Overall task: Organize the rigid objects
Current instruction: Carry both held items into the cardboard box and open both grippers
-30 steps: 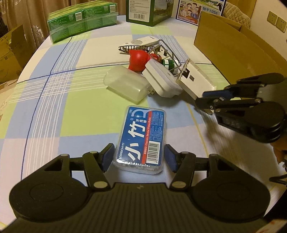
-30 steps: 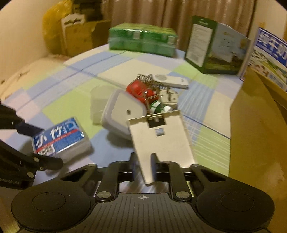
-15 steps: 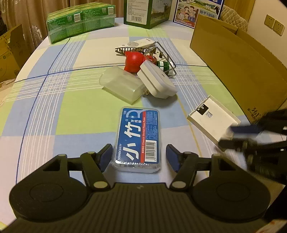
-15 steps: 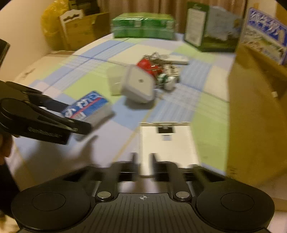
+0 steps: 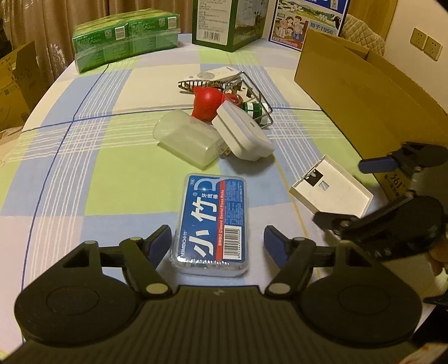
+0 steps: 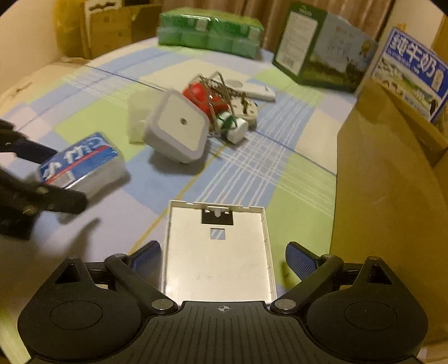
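1. Both pairs of jaws are opening and grip nothing: the left gripper (image 5: 217,243) has its blue pads either side of the near end of the floss box (image 5: 212,222), the left pad close, the right one clear of it.
2. Wider apart, the right gripper (image 6: 223,259) straddles the white tray (image 6: 218,250), with a gap between each pad and the tray's rim.
3. Box and tray both lie flat on the checked tablecloth (image 5: 84,156), well apart from each other, the tray near the cardboard box (image 5: 364,92).
4. I judge the floss box light and stiff, but its clear plastic looks slick; the long sides, near the middle, seem the best place to pinch.
5. I would guess the tray is thin, light and a little brittle at its raised rim; squeezing across the two side walls should hold, gently.
6. Farther back sits a pile: a white plug adapter (image 5: 243,131), a cloudy plastic case (image 5: 186,138), a red ball (image 5: 207,102), a green-capped bottle (image 5: 253,109) in a wire rack (image 5: 259,98), and a remote (image 5: 210,75).
7. At the far edge stand green packs (image 5: 124,42) and cartons (image 5: 226,22).
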{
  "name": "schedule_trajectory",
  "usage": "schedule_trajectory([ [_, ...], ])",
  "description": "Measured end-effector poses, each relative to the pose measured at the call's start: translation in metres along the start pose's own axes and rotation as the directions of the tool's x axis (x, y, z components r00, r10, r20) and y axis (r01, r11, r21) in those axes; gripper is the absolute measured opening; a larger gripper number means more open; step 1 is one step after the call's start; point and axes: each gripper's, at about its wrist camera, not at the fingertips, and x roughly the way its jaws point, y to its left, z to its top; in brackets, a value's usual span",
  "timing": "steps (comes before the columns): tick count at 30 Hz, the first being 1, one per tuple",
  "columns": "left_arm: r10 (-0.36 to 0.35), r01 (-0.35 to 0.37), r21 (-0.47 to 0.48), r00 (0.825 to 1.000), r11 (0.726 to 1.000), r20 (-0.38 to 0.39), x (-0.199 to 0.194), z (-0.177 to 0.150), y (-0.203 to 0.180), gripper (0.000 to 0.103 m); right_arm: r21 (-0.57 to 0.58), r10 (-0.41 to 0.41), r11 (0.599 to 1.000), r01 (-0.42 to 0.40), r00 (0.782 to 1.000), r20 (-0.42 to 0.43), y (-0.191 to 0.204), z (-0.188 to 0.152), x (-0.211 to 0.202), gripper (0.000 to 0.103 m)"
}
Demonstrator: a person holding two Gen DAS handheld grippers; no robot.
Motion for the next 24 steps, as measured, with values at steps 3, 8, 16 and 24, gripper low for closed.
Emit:
schedule_trajectory([
  [3, -0.002, 0.002, 0.011, 1.000, 1.000, 0.008, -0.001, 0.001, -0.001, 0.070, 0.096, 0.045, 0.994, -0.042, 0.998, -0.033, -0.012, 0.004, 0.008, 0.093],
  [8, 0.004, -0.004, 0.022, 1.000, 1.000, 0.026, -0.001, 0.001, -0.003, 0.070, 0.207, 0.066, 0.977, -0.054, 0.997, -0.049, -0.018, 0.002, 0.006, 0.086],
  [16, 0.038, -0.039, 0.040, 0.999, 0.998, 0.022, 0.011, 0.004, 0.001, 0.061, 0.244, 0.039, 0.969, -0.036, 0.999, -0.010, -0.002, -0.011, -0.011, 0.085],
  [24, 0.015, -0.015, 0.074, 1.000, 0.997, -0.002, 0.006, 0.005, -0.006, 0.052, 0.233, -0.004, 0.972, -0.011, 0.998, 0.062, 0.007, -0.013, -0.043, 0.085],
])
